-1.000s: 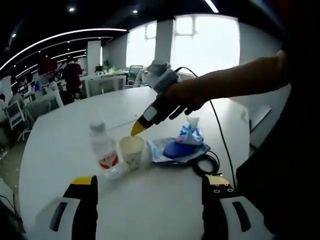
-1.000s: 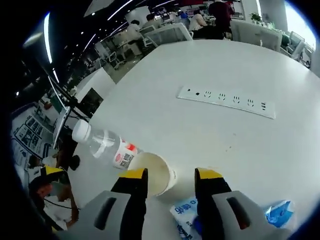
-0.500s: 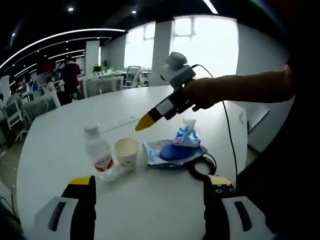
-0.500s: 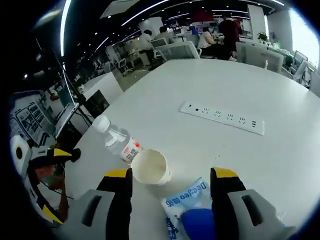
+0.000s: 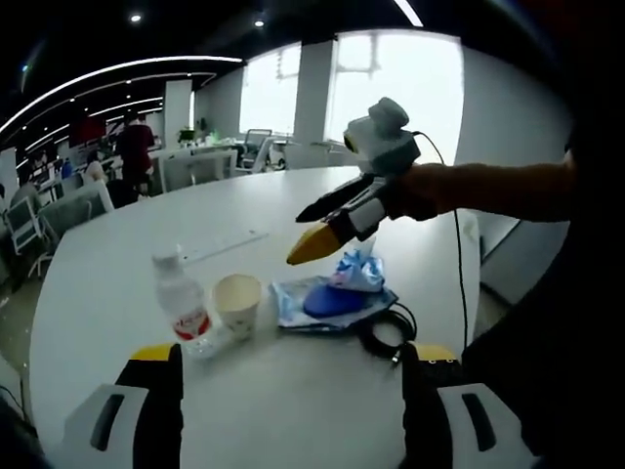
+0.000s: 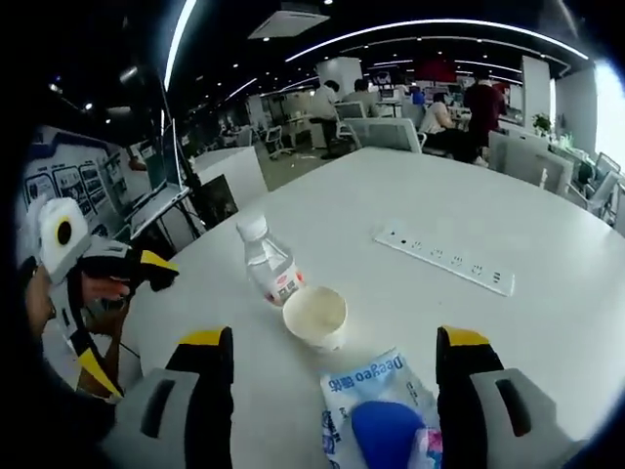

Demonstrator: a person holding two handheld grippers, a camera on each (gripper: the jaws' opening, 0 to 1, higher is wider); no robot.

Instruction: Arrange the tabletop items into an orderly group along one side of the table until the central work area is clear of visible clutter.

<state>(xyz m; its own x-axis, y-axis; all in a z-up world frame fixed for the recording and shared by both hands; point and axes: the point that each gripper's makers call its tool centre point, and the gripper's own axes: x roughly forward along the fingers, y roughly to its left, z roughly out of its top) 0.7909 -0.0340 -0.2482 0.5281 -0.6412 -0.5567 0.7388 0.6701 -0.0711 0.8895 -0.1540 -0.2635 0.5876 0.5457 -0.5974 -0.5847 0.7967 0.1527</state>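
On the white round table (image 5: 117,264) a clear water bottle (image 5: 181,305) with a red label stands next to a paper cup (image 5: 237,303). Right of the cup lies a blue tissue pack (image 5: 327,298) with crumpled blue-white wrapping on it. My left gripper (image 5: 293,354) is open near the table's front edge, short of these items. My right gripper (image 5: 312,230), held by a hand, hovers open above the tissue pack. In the right gripper view the bottle (image 6: 269,272), cup (image 6: 315,317) and tissue pack (image 6: 376,396) lie ahead of the wide-open right gripper (image 6: 332,337).
A black cable (image 5: 386,332) coils beside the tissue pack. A white power strip (image 6: 444,259) lies further in on the table. My left gripper (image 6: 122,313) shows at the left of the right gripper view. Office desks, chairs and people fill the background.
My right gripper has risen and drawn back from the cup toward the tissue pack, and its jaws have spread wider. The bottle, cup and pack have stayed put.
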